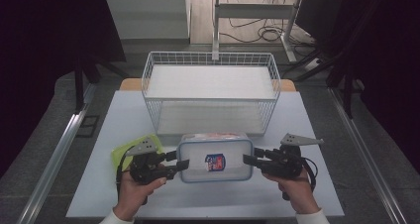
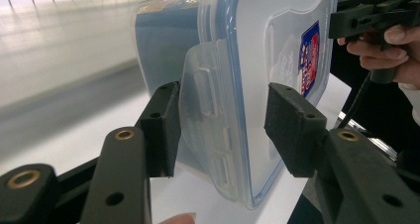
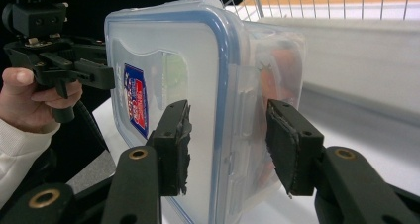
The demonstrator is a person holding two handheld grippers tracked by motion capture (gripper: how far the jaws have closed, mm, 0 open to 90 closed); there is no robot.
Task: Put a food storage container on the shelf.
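A clear plastic food container (image 1: 215, 159) with a blue-rimmed lid and a red and blue label hangs between my two grippers, near the table's front edge. My left gripper (image 1: 181, 162) is shut on its left end: in the left gripper view the jaws (image 2: 223, 130) clamp the side clip and lid of the container (image 2: 257, 60). My right gripper (image 1: 247, 160) is shut on the right end, with its pads (image 3: 228, 144) on the lid and the wall of the container (image 3: 173, 60). Something orange shows inside (image 3: 285, 60).
A white wire basket (image 1: 210, 55) stands on the table (image 1: 307, 120) just behind the container, open at the top. A lime-green flat object (image 1: 121, 152) lies under my left gripper. A metal stand and cables are on the floor beyond the table.
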